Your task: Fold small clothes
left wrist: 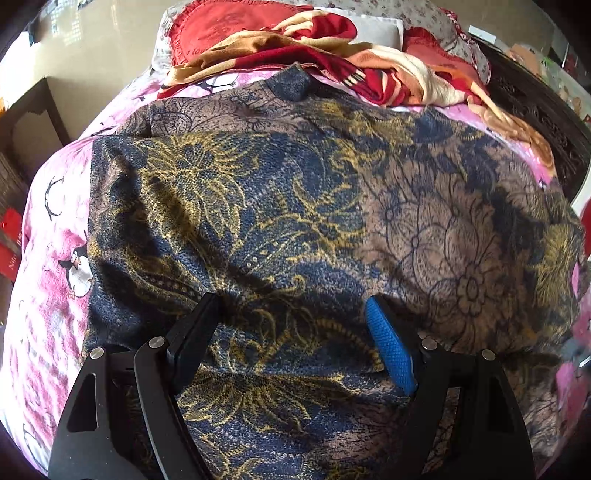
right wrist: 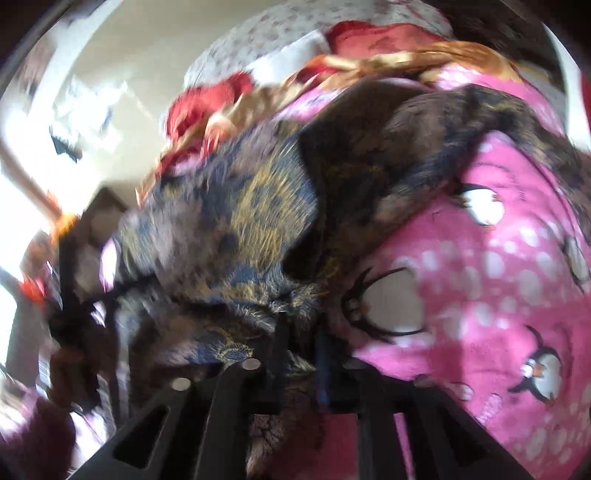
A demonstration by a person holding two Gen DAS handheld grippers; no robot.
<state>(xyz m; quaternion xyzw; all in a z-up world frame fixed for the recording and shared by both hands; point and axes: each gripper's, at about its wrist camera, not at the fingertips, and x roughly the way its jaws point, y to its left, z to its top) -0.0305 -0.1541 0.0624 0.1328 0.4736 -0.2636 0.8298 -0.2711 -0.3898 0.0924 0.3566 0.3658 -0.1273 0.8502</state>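
A dark blue, gold and brown floral garment (left wrist: 295, 206) lies spread across a pink penguin-print blanket (left wrist: 55, 280). My left gripper (left wrist: 291, 301) hovers over the garment's near part, jaws wide apart and nothing between the pads. In the blurred right wrist view the garment (right wrist: 236, 221) rises in a fold towards my right gripper (right wrist: 301, 326). Its fingers stand close together with a bunched edge of the cloth between them. The blur hides whether the pads press on it.
A crumpled red, orange and cream blanket (left wrist: 332, 55) and a red cushion (left wrist: 221, 26) lie at the far end of the bed. A dark carved bed frame (left wrist: 546, 110) runs along the right. Pale floor and dark furniture (left wrist: 33, 122) are on the left.
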